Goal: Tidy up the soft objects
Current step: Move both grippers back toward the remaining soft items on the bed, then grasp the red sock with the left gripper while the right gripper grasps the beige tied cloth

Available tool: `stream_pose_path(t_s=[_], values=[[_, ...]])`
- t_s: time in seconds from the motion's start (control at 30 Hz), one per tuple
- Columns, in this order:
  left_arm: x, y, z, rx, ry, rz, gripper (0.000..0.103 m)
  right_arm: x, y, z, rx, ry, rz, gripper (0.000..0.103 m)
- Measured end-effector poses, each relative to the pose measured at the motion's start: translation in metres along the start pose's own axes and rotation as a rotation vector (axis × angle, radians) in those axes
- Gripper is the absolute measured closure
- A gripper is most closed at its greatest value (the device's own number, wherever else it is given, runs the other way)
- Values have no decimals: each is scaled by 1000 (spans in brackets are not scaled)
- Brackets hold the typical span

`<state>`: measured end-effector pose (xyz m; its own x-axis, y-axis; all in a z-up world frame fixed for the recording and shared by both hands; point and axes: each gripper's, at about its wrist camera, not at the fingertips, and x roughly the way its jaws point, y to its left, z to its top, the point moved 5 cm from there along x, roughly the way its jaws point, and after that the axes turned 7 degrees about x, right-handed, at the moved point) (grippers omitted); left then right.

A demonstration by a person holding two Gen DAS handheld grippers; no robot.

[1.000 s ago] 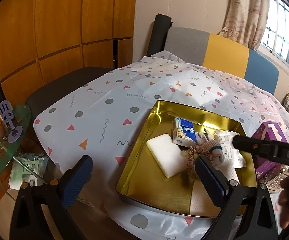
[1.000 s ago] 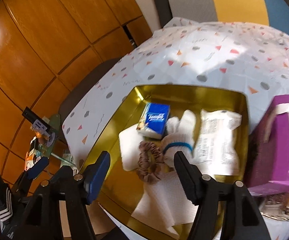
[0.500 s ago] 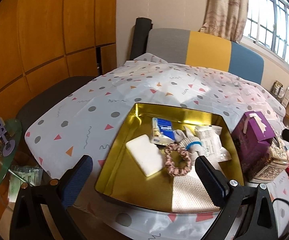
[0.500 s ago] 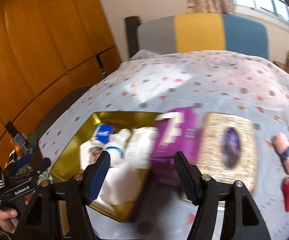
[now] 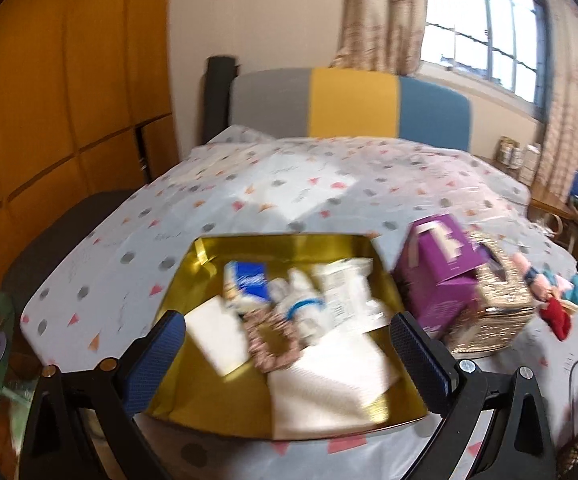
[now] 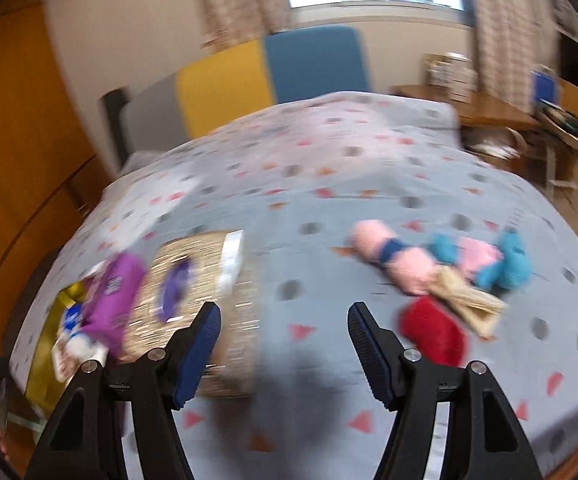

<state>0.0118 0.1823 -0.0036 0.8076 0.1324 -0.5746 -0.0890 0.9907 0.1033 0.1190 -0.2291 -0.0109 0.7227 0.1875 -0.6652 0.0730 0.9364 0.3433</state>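
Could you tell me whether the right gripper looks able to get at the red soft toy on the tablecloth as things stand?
Probably yes. The right gripper is open and empty, and the red soft toy lies just beside its right finger on bare tablecloth, with nothing on top; the glittery box sits on the other side.

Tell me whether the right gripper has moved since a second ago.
Yes. The right gripper has swung away from the gold tray, which has slid to its view's left edge, toward the soft toys on the tablecloth; jaws open, empty.
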Motion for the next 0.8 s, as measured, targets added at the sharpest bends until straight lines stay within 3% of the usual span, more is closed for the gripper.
stream_pose_path(t_s=[0.33,0.6,0.7,0.8], values=[[-7,-76,45,96,-51,-226,0,-16,-151,35,427,-154,-243,36],[-9,-161,85,220,-82,-367,0,1,-198,28,575,-159,-259,36],[-6,-203,100,261,-77,-444,0,-18,-200,30,596,-257,-233,36],[6,-252,108,318,-34,-504,3,-22,-204,28,644,-279,-186,36]])
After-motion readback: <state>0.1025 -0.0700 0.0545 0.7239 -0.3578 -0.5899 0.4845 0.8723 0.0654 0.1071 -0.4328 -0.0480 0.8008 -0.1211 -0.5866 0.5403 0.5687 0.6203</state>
